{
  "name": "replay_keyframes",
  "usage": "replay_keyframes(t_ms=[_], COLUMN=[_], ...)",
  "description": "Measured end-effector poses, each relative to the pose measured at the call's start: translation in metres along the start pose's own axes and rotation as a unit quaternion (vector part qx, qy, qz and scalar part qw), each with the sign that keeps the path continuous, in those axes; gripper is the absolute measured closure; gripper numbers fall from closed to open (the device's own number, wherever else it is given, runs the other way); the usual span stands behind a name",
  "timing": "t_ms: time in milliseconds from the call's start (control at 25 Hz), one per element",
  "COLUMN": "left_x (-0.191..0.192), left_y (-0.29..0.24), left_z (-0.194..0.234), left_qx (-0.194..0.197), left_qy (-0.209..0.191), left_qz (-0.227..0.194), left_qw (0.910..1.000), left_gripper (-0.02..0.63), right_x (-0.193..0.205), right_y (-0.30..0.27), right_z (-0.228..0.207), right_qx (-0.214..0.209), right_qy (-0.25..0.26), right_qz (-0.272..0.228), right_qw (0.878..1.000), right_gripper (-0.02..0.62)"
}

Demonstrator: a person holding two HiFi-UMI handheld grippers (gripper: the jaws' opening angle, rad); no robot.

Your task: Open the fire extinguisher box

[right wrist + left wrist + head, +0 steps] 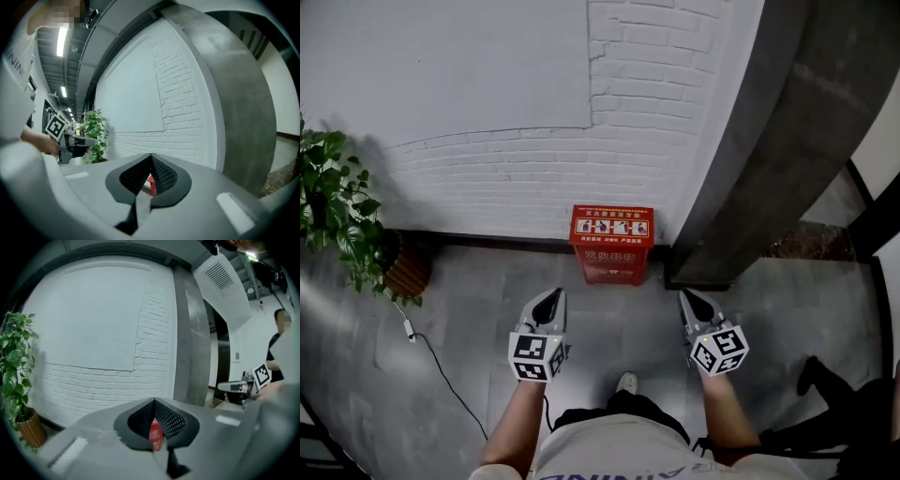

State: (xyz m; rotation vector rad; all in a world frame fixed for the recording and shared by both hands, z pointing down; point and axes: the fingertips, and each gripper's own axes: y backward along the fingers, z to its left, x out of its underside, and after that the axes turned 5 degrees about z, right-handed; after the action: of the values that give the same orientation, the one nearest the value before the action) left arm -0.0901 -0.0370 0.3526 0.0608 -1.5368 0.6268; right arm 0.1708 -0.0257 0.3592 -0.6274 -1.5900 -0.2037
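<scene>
Approach seems the step in hand: the fire extinguisher box (612,242), red and apparently shut, stands on the floor against the far brick wall (487,159), just left of a grey pillar (769,141), with a potted plant (342,216) well apart at far left. The left gripper (551,300) and right gripper (692,298) hang near the person, short of the box, each with jaws together on nothing. Next, one likely must reach the box's front edge and catch its lid.

box (611,246) print: unreadable | plant (336,202): cut by left edge
</scene>
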Motion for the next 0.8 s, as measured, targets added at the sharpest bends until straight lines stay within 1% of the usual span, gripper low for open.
replay_keyframes(t_ms=[200,320,480,680,800], left_x=[-0.019,-0.028,-0.039,-0.053,-0.053], left_y=[-0.050,-0.075,-0.114,-0.166,-0.194], left_z=[0.021,0.032,0.053,0.078,0.096], left_qx=[-0.017,-0.015,0.002,0.040,0.059], left_qy=[0.011,0.011,0.008,-0.001,-0.005], left_qz=[0.008,0.013,0.012,0.014,0.023], left_qw=[0.9998,0.9997,0.9999,0.9991,0.9980], left_gripper=[0.601,0.601,0.601,0.601,0.601], right_x=[-0.021,-0.026,-0.030,-0.039,-0.042], right_y=[-0.058,-0.083,-0.116,-0.154,-0.178], right_z=[-0.035,-0.050,-0.067,-0.087,-0.095], right_qx=[-0.022,-0.022,-0.006,0.033,0.052], right_qy=[-0.005,-0.007,-0.006,-0.007,-0.011], right_qz=[0.000,0.003,0.007,0.016,0.020], right_qw=[1.000,1.000,1.000,0.999,0.998], right_gripper=[0.592,0.592,0.592,0.592,0.592])
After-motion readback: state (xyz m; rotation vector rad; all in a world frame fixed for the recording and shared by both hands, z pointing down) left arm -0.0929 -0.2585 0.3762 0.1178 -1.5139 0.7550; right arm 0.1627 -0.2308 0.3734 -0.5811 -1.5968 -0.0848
